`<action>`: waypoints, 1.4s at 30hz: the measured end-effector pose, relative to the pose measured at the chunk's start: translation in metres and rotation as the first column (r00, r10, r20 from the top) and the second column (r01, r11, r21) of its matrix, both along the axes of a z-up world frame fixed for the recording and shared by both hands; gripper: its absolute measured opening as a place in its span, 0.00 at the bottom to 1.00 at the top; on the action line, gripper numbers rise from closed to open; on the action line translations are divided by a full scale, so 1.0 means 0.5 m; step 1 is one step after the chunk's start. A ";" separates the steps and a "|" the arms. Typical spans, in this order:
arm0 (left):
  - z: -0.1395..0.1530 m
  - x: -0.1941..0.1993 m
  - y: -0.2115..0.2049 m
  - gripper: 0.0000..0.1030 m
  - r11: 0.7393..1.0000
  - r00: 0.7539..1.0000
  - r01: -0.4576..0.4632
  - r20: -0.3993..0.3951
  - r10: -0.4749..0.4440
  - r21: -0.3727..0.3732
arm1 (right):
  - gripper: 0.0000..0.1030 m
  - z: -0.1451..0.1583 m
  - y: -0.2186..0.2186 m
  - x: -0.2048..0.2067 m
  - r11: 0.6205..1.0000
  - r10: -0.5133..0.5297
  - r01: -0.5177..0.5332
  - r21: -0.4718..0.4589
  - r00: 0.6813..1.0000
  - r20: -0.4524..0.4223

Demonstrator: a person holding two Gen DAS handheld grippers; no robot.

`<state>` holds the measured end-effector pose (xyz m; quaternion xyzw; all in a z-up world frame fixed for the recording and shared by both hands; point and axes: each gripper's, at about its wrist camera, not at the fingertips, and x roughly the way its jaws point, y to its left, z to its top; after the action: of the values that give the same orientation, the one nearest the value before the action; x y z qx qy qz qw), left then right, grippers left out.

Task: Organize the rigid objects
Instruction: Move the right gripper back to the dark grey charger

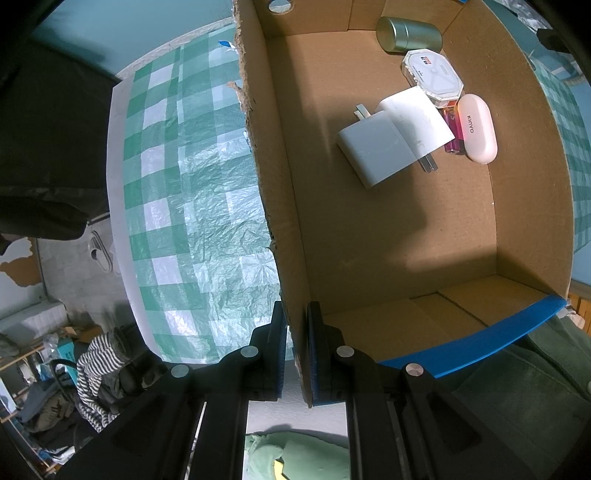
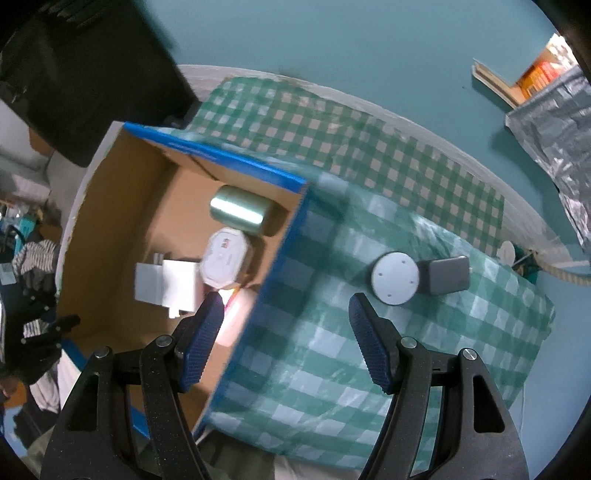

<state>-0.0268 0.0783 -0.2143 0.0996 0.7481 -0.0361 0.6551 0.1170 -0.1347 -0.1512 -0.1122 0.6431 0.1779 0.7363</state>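
My left gripper (image 1: 296,354) is shut on the side wall of the cardboard box (image 1: 284,229). Inside the box lie a green tin (image 1: 408,34), an octagonal white case (image 1: 432,75), two white plug adapters (image 1: 391,142), a pink item (image 1: 453,129) and a white KINYO case (image 1: 478,127). My right gripper (image 2: 286,332) is open and empty above the box's blue outer wall (image 2: 273,266). A round grey disc (image 2: 395,278) and a dark grey square block (image 2: 448,275) lie on the checked cloth beyond it.
The table carries a green-white checked cloth (image 2: 369,332). A silver foil bag (image 2: 554,140) and a carton (image 2: 532,79) lie at the far right. A black object (image 2: 81,74) stands behind the box. Clutter and clothes (image 1: 99,376) sit off the table edge.
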 end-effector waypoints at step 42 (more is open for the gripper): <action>-0.006 0.008 0.004 0.10 0.998 0.998 -0.052 -0.019 0.052 0.022 | 0.68 -0.228 -0.362 0.198 0.718 -0.696 0.681 -0.145 0.698 -0.168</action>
<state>-0.0226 0.0802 -0.2173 0.0868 0.7571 -0.0122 0.6474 0.2162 -0.3155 -0.2653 0.1294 0.7184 -0.1226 0.6724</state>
